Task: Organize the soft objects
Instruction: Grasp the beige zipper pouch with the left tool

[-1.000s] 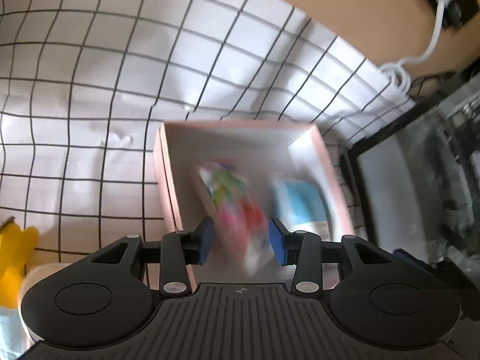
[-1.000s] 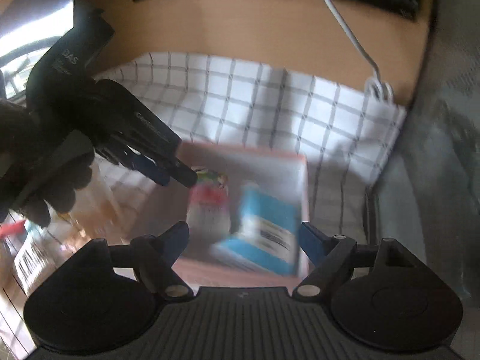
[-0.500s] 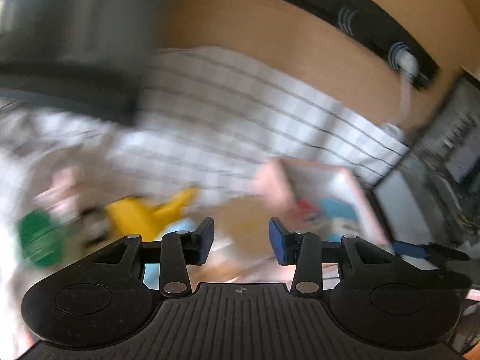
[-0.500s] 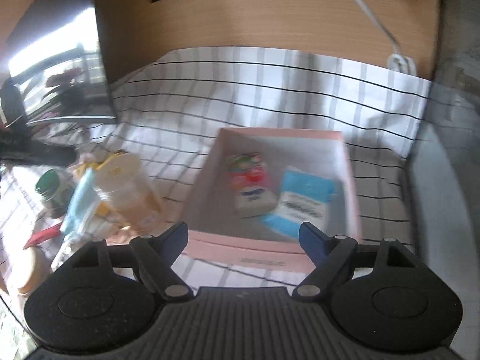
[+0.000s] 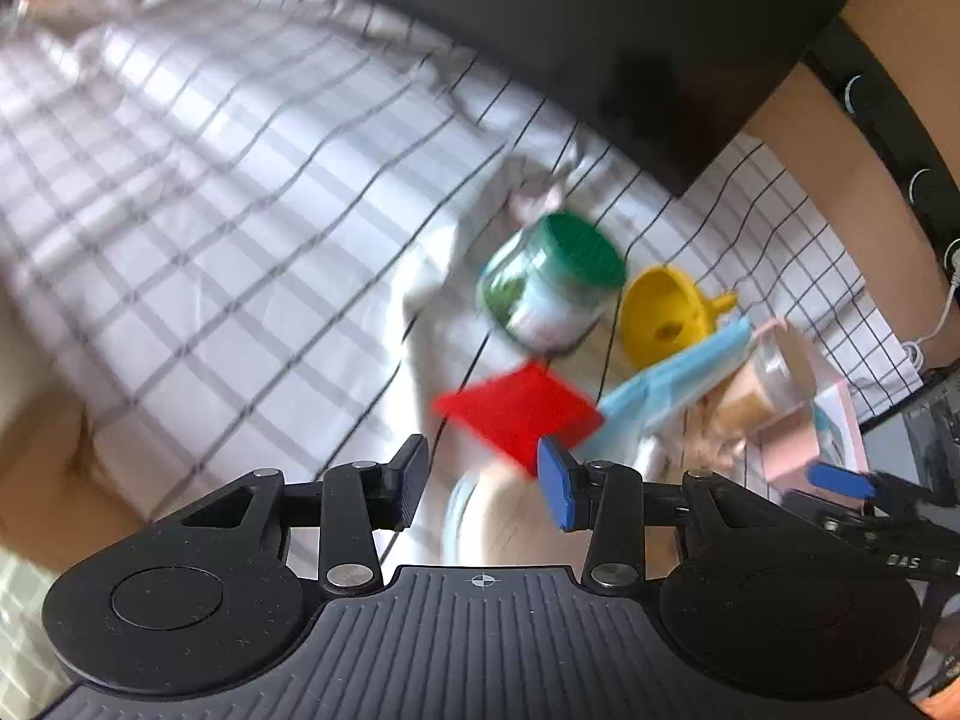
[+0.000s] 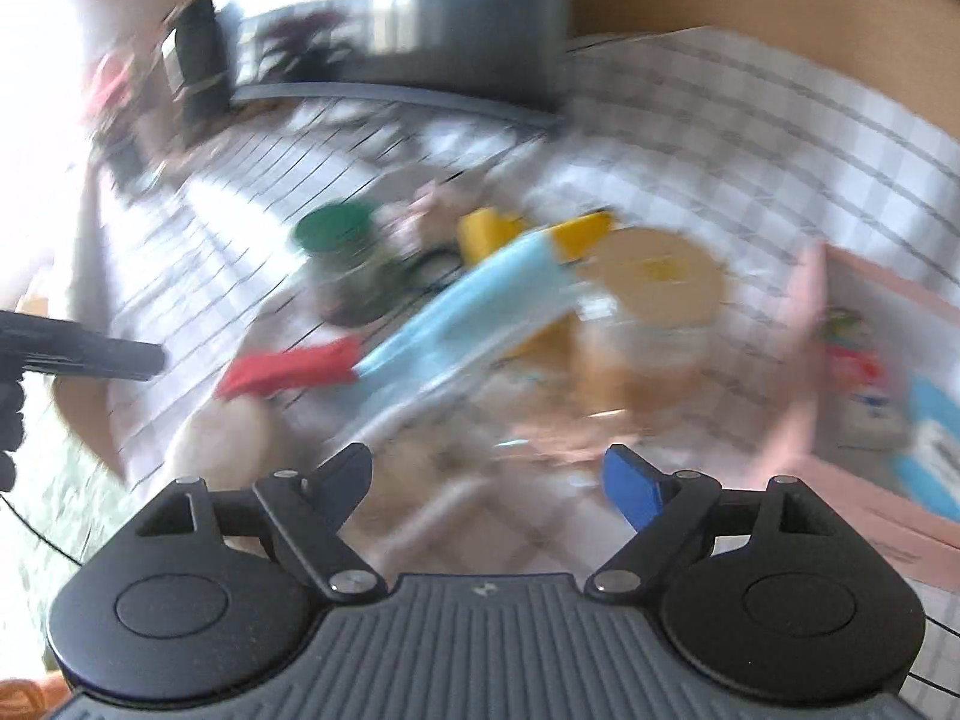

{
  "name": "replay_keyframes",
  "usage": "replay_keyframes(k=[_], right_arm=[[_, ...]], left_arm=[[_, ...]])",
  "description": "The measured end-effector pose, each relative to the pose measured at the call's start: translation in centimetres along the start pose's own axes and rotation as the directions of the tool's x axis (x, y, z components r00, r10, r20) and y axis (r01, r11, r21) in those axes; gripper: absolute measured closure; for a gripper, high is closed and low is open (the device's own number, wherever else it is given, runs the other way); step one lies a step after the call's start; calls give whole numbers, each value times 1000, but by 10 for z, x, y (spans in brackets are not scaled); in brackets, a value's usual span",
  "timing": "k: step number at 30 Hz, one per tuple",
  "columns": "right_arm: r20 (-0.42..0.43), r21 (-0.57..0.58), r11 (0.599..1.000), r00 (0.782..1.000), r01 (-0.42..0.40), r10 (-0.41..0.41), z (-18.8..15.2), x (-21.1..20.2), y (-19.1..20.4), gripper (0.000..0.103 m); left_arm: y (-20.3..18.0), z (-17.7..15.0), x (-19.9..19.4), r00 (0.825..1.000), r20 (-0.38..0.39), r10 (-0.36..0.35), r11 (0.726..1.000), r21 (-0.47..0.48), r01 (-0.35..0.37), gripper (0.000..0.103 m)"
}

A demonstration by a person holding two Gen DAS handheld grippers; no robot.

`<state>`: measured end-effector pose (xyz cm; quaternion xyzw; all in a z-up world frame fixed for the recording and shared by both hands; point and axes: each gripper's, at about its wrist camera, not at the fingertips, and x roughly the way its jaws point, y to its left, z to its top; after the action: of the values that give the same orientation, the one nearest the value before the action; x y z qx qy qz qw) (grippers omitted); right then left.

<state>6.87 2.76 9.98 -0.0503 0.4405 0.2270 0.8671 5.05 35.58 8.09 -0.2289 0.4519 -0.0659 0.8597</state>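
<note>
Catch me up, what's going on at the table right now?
A person is sorting soft items into a pink box on the checked cloth. Two packets already lie in the box. Both claws are empty and open: the left claw is over the pile near a red packet, and the right claw, whose jaws have just been opening, faces a blue packet. A green-lidded jar and a yellow funnel also sit in the pile.

Open left claw above red packet, green-lidded jar, yellow funnel
</note>
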Motion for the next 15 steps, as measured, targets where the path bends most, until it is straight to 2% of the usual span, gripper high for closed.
replay_keyframes(k=[5,8,9,10,12,15], right_arm=[[-67,-77,996,997,-47,42,-2,25,48,18],[-65,-82,994,996,-70,65,1,33,67,20],[-59,-79,995,996,-67,62,2,35,71,27],[-57,-82,995,997,-64,59,3,39,75,41],[-100,-105,994,994,-41,31,3,51,82,56],[-143,-108,994,990,-24,8,-4,60,86,57]], left_arm=[[19,-18,11,995,-47,-89,995,-39,87,59],[25,-25,19,988,-70,-135,990,-47,132,59],[28,-26,20,986,-73,-151,988,-53,147,59],[30,-28,22,984,-74,-163,985,-62,159,59],[36,-30,27,979,-75,-187,980,-88,181,59],[42,-33,36,969,-79,-236,965,-136,224,58]])
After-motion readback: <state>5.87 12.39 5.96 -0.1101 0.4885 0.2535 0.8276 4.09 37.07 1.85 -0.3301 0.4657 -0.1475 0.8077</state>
